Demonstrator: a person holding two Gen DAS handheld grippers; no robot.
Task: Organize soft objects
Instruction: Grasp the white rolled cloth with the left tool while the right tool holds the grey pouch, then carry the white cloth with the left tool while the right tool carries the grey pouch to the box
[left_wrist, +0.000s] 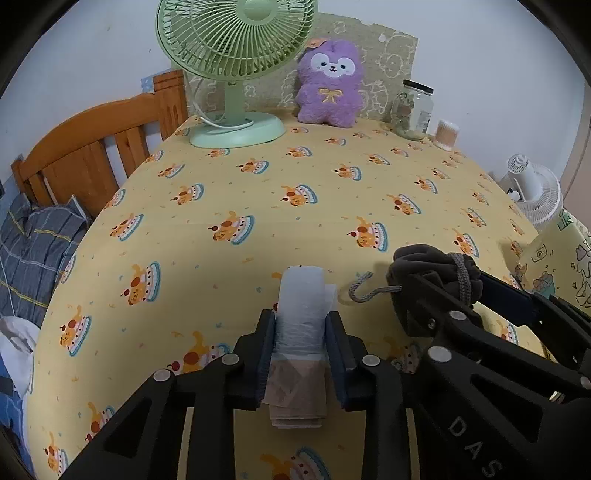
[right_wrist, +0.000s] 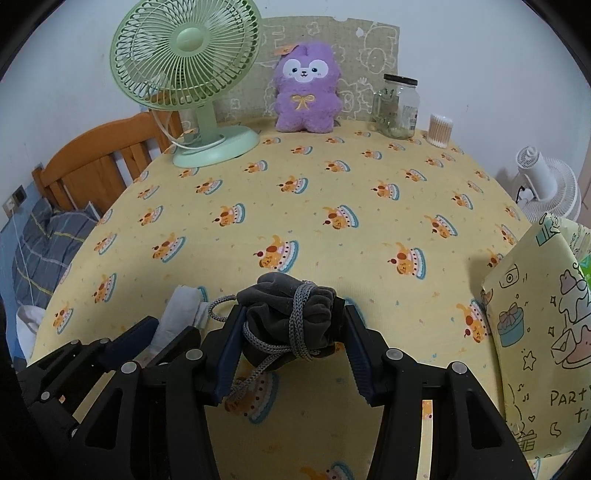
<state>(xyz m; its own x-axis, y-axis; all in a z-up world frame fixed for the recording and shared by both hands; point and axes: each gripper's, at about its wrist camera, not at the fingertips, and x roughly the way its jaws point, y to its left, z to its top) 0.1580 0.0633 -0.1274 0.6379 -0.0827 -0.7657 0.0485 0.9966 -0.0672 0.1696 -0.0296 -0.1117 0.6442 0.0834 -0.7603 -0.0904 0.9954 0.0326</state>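
Note:
My left gripper (left_wrist: 301, 334) is shut on a pale white roll (left_wrist: 301, 295) that lies on the yellow cake-print tablecloth (left_wrist: 295, 166), its near end over a folded beige cloth (left_wrist: 295, 400). Both pads press the roll's sides. To its right, my right gripper (right_wrist: 291, 332) is shut on a dark grey drawstring pouch (right_wrist: 288, 314), whose grey cord hangs down in loops. The left gripper (right_wrist: 166, 332) and the roll (right_wrist: 181, 310) also show at the lower left of the right wrist view. A purple plush toy (left_wrist: 328, 85) sits upright at the table's far edge.
At the back stand a green desk fan (left_wrist: 236, 55), a glass jar (left_wrist: 413, 107) and a tub of cotton swabs (left_wrist: 447, 134). A yellow gift bag (right_wrist: 546, 332) stands at the right edge, with a white fan (right_wrist: 546, 184) behind it. A wooden bed frame (left_wrist: 92, 147) and bedding lie to the left.

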